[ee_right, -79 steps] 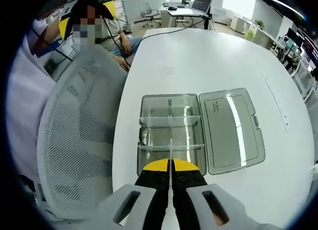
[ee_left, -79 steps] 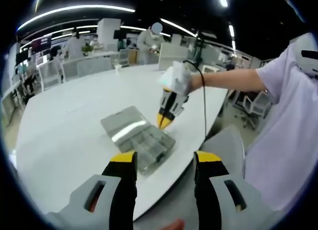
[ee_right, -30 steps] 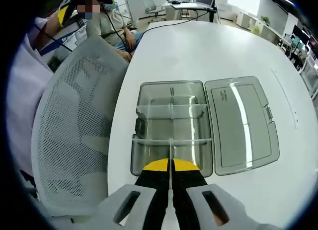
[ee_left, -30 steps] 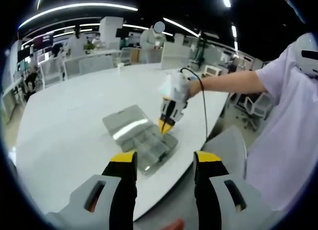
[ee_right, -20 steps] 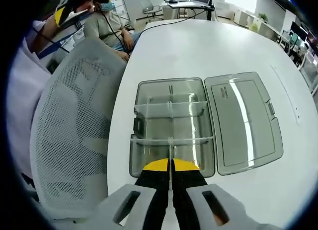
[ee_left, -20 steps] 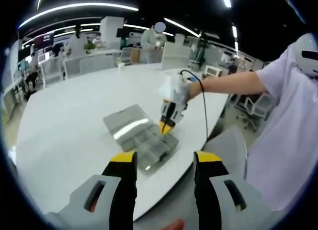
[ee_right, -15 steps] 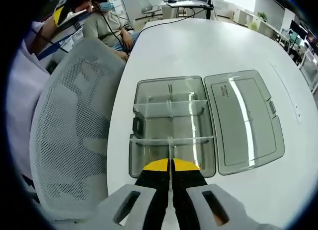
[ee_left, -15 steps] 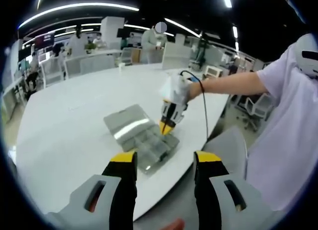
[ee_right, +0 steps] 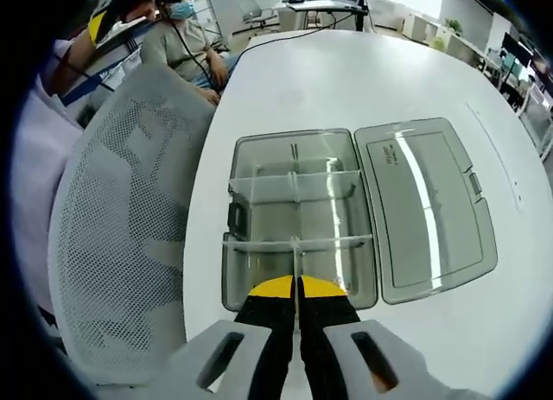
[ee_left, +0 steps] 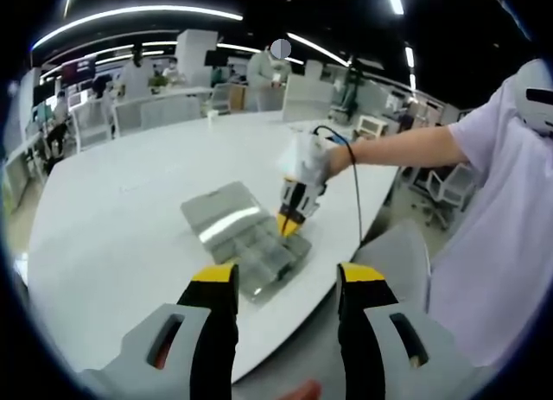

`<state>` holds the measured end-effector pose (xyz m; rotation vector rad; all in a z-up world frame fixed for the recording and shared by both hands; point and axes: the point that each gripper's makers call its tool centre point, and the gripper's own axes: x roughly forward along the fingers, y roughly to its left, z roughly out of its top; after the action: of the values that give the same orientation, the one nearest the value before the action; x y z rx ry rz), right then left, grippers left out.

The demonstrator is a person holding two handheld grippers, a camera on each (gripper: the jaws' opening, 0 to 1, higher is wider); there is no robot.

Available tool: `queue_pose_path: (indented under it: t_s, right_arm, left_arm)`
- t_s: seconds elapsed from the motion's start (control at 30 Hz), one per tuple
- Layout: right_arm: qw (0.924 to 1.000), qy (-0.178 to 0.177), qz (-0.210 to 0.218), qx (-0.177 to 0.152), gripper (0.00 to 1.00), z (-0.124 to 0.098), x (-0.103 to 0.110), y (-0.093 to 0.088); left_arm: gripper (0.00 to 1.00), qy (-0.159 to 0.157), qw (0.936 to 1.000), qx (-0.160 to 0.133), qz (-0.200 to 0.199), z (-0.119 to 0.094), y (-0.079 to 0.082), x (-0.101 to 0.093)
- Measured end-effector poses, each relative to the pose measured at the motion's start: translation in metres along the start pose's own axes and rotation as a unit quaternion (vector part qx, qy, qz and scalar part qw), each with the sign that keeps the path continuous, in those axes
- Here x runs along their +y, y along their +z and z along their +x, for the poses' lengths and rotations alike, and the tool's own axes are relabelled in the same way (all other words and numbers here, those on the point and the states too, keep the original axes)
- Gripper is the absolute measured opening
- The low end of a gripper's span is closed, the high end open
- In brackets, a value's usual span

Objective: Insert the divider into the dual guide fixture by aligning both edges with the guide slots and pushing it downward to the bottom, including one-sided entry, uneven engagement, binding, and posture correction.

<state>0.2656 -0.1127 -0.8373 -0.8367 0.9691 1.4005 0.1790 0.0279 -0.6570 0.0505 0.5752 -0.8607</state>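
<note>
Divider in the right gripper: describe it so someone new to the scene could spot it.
On the white table sits a clear plastic box, lid open flat beside it. The divider is the thin clear strip pinched on edge in the right gripper, above the box's nearest compartment; the other dividers already stand inside the box.

Small print on the box lid [ee_right: 428, 210] — too blurred to read.

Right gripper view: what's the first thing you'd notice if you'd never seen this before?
Probably the clear plastic box in the middle of the white table, its lid flopped open to one side. Right over it, the right gripper pinches a thin clear divider edge-on above the box's near end. A big mesh chair back fills the side beside the table.
</note>
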Motion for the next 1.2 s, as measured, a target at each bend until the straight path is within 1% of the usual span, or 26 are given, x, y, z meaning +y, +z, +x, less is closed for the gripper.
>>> queue_pose_path:
  t_s: [0.13, 0.33, 0.47, 0.6, 0.9, 0.97, 1.03, 1.1, 1.2]
  right_arm:
    - [1.0000, -0.004, 0.000, 0.004, 0.00, 0.001, 0.000, 0.000]
    - [0.9998, -0.002, 0.019, -0.008, 0.00, 0.001, 0.000, -0.001]
    - [0.9996, -0.005, 0.026, -0.010, 0.00, 0.001, -0.001, -0.001]
    - [0.9989, -0.010, 0.046, -0.010, 0.00, 0.001, -0.001, -0.001]
    - [0.9980, -0.014, 0.060, -0.019, 0.00, 0.001, -0.002, -0.002]
    - [0.9977, -0.017, 0.061, -0.023, 0.03, 0.000, -0.002, -0.001]
    - [0.9972, -0.013, 0.067, -0.030, 0.04, 0.000, -0.001, 0.001]
    - [0.9968, -0.022, 0.068, -0.035, 0.05, -0.002, -0.003, 0.002]
    - [0.9959, -0.025, 0.074, -0.044, 0.11, -0.005, -0.003, 0.004]
  left_arm:
    - [0.44, 0.002, 1.0000, -0.002, 0.000, -0.002, 0.000, 0.000]
    - [0.44, 0.002, 1.0000, -0.003, 0.001, -0.003, -0.001, -0.002]
    - [0.44, 0.000, 1.0000, -0.004, 0.003, -0.003, -0.001, -0.005]
    - [0.44, 0.005, 1.0000, -0.002, 0.004, -0.007, -0.002, -0.003]
    - [0.44, 0.017, 0.9998, -0.004, 0.004, -0.017, -0.003, -0.002]
    - [0.44, 0.018, 0.9998, -0.005, 0.004, -0.018, -0.002, -0.003]
    - [0.44, 0.019, 0.9998, -0.005, 0.005, -0.018, -0.002, -0.003]
    - [0.44, 0.018, 0.9998, -0.004, 0.005, -0.019, -0.003, -0.004]
    - [0.44, 0.018, 0.9998, -0.003, 0.005, -0.019, -0.003, -0.003]
